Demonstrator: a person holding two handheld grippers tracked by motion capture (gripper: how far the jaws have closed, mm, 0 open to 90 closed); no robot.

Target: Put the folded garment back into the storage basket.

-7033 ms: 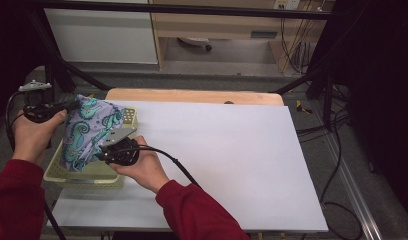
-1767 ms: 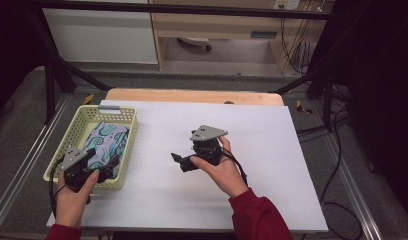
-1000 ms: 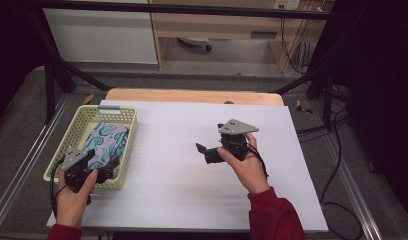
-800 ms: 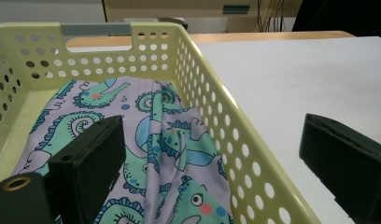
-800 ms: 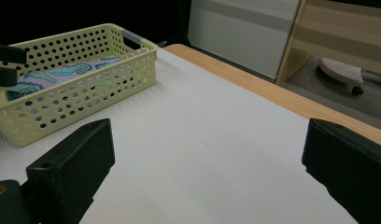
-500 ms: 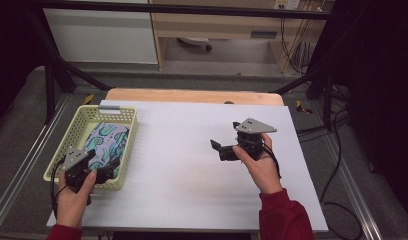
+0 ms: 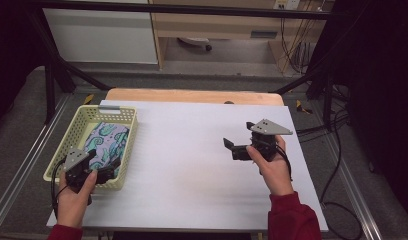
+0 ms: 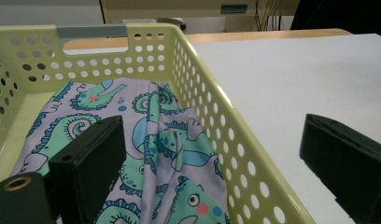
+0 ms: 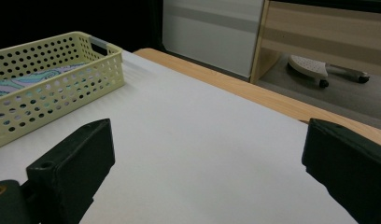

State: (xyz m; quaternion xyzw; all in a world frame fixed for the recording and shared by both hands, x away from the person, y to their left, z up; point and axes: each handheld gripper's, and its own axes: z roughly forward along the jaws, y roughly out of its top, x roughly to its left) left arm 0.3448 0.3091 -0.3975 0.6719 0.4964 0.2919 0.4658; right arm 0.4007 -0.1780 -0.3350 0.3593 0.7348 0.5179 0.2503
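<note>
The left gripper (image 7: 103,174) stood open over the basket (image 7: 123,150) rim above the cloth (image 7: 106,145), and the right gripper (image 7: 237,145) was open above the table (image 7: 192,150).

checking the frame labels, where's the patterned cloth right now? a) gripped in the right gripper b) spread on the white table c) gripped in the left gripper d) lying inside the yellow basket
d: the patterned cloth lies on the floor of the yellow basket, and the left gripper and the right gripper are both open and hold nothing.
</note>
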